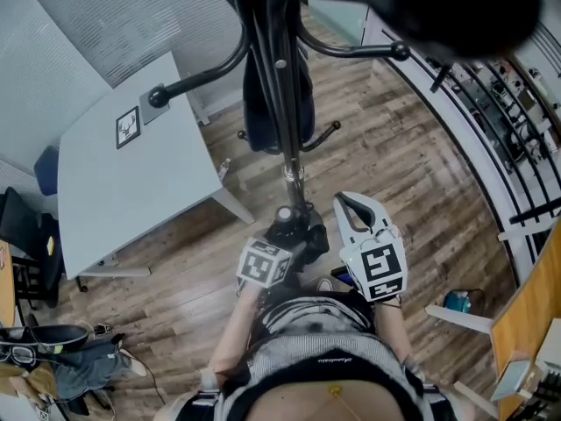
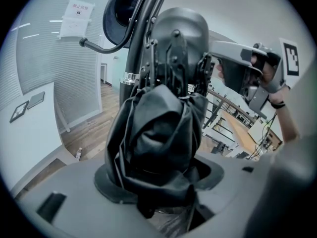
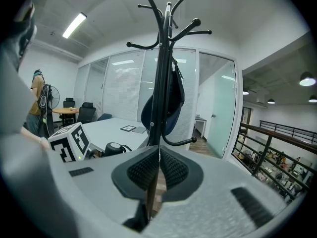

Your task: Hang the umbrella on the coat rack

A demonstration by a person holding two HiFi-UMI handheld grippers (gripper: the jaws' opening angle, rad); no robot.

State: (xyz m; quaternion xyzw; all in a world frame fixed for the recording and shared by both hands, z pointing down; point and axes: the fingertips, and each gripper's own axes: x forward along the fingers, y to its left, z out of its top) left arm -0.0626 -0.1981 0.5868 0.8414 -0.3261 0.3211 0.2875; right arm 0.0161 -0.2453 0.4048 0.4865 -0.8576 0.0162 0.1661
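I see the tall black metal coat rack [image 1: 280,68] standing on the wood plank floor [image 1: 394,174] off the pale grey table's [image 1: 131,182] corner, with a dark blue bag [image 1: 261,117] hanging on it. The folded black fabric umbrella [image 2: 158,133] is close to its pole, clamped in my left gripper [image 1: 285,244]. Beside it, my right gripper [image 3: 158,170] has its jaws pressed together.

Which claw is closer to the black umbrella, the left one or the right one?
Left. The left claw is clamped around the folded umbrella. The right claw is shut and empty, beside it without touching, aimed at the coat rack.
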